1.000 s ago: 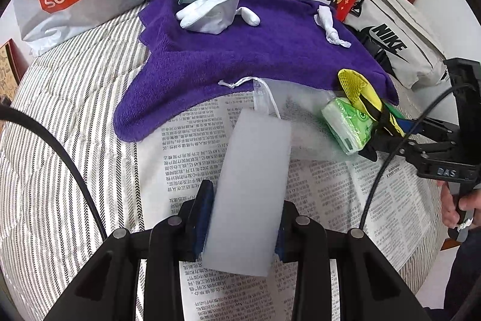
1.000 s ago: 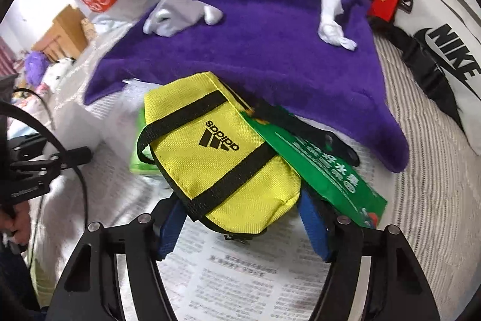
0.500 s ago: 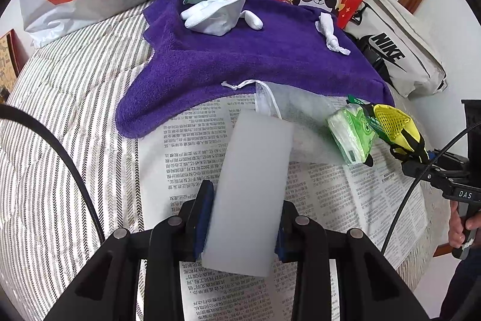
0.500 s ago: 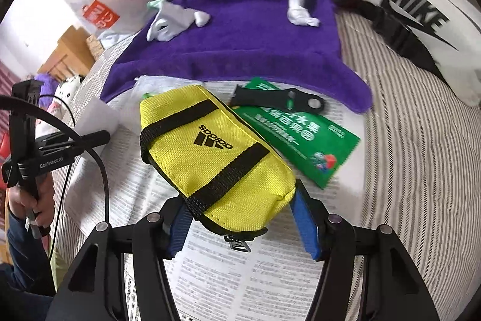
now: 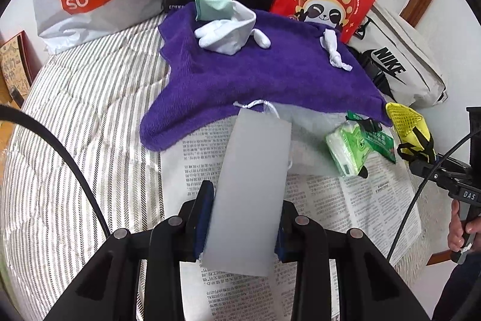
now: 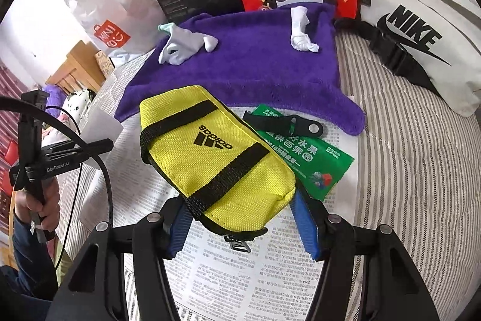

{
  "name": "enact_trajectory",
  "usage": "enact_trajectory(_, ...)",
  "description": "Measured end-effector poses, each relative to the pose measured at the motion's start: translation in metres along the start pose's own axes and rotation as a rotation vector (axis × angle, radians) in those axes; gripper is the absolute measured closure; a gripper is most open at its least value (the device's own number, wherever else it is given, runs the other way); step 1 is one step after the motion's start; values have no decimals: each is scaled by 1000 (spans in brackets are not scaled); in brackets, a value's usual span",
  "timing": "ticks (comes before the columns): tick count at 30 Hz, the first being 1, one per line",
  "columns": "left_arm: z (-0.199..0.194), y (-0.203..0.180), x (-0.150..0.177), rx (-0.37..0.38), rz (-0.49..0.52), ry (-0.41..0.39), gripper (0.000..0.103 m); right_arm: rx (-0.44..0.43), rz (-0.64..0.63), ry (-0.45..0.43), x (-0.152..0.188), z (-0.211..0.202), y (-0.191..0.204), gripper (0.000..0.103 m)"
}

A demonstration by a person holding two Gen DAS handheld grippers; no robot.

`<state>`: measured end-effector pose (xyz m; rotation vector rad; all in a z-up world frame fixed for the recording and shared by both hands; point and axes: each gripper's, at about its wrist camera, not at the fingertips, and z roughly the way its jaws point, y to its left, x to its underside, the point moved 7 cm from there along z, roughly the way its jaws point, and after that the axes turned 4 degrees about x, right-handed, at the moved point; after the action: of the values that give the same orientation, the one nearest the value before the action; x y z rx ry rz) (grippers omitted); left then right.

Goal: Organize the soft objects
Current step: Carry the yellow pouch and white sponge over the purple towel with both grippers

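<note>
Left claw (image 5: 240, 218): closed on the near end of a pale grey foam block (image 5: 252, 185), which sticks out over the newspaper (image 5: 345, 200) spread on the bed; nothing about this grip has altered in the last second.
Right claw (image 6: 240, 223): gripping the yellow pouch (image 6: 216, 155); a second ago the jaws stood a little wider, so the hold has firmed and the pouch is now carried clear above the paper.
What that means: both soft things look ready to be taken somewhere, probably the towel.
Mid-bed: a green tissue pack (image 5: 348, 149) and a green sachet (image 6: 303, 158) lie on the newspaper beside a black strap (image 6: 285, 124).
Far edge: the purple towel (image 5: 255, 74) holds white gloves (image 5: 228, 35) and, I think, a knotted sock (image 5: 333, 50).
</note>
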<state>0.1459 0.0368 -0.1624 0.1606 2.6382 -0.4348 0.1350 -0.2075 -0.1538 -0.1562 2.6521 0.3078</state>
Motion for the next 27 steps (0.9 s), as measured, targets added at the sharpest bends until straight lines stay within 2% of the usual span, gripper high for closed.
enact_trajectory(13,-13,-9,-25,17,39,-29,71,19,11,-27,-20,-3,3,43)
enact_trajectory(27,-8,-7,-64,44,46,-44,71,35,24,-54,-61,3,-3,43)
